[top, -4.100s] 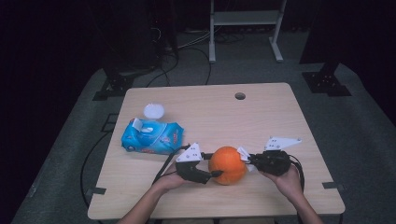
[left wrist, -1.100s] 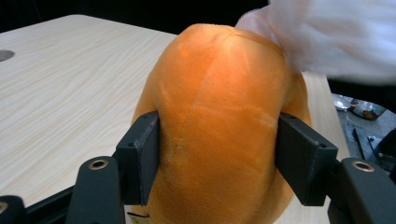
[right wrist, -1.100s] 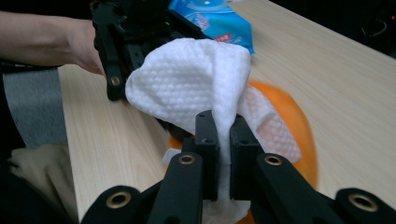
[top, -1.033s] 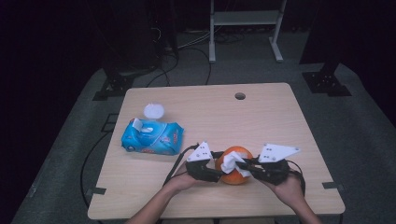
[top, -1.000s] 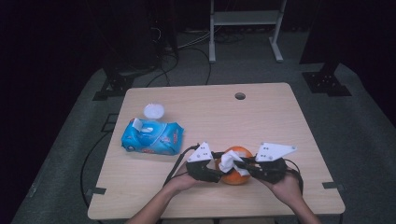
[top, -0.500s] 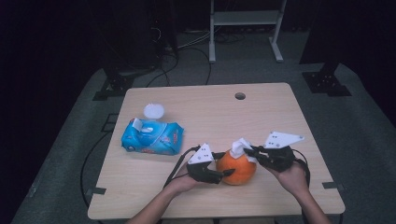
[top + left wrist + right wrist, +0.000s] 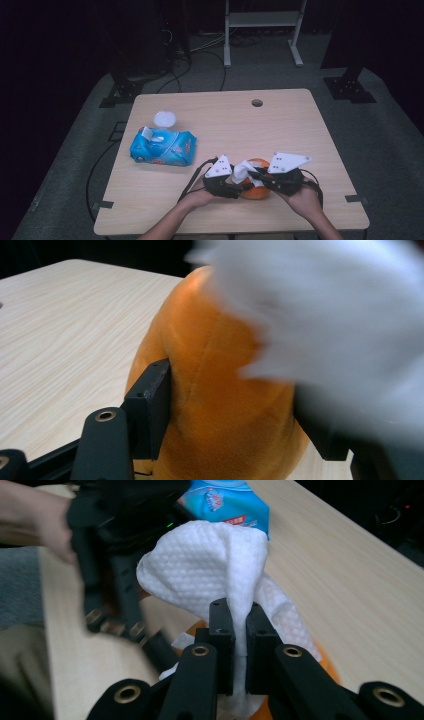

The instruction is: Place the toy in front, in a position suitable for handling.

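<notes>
An orange, soft-looking round fruit [image 7: 257,189] rests on the table near its front edge. My left gripper [image 7: 239,186] is shut on the fruit from the left; in the left gripper view its pads [image 7: 150,405] press into the orange fruit [image 7: 215,405]. My right gripper [image 7: 253,175] comes in from the right, shut on a white wet wipe [image 7: 243,169] that lies over the top of the fruit. In the right gripper view the wipe [image 7: 210,565] is pinched between the closed jaws of my right gripper [image 7: 240,625] and billows up above them.
A blue pack of wipes [image 7: 162,146] lies on the left half of the wooden table [image 7: 280,130], with a small white round lid [image 7: 165,118] behind it. A cable hole [image 7: 257,103] sits near the far edge. Dark floor and stands surround the table.
The right gripper has rubbed the wipe over the fruit: it rose up and to the right half a second ago and is now back low and left on top. The left gripper kept its hold.
</notes>
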